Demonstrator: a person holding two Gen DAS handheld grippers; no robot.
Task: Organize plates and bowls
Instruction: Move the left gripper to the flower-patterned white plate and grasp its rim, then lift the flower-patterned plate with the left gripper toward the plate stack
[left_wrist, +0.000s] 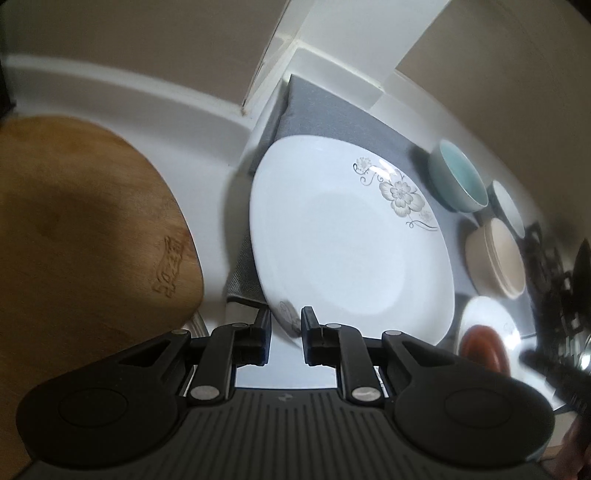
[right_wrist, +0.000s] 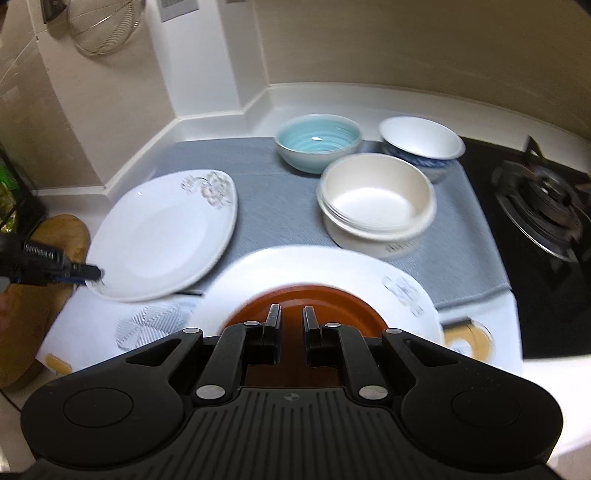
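My left gripper (left_wrist: 288, 317) is shut on the near rim of a white oval plate with a grey flower print (left_wrist: 351, 240). The plate is tilted up off the grey mat (left_wrist: 325, 118). From the right wrist, that plate (right_wrist: 159, 240) sits at the left with the left gripper (right_wrist: 94, 274) pinching its lower left edge. My right gripper (right_wrist: 291, 314) is shut and hovers over a brown dish (right_wrist: 306, 301) that rests on a second white flowered plate (right_wrist: 332, 269); I see nothing pinched between its fingers.
On the grey mat (right_wrist: 258, 221) stand a teal bowl (right_wrist: 317, 142), a stack of cream bowls (right_wrist: 376, 199) and a white bowl with blue pattern (right_wrist: 421, 144). A gas stove (right_wrist: 546, 206) lies right. A wooden board (left_wrist: 74, 240) lies left, walls behind.
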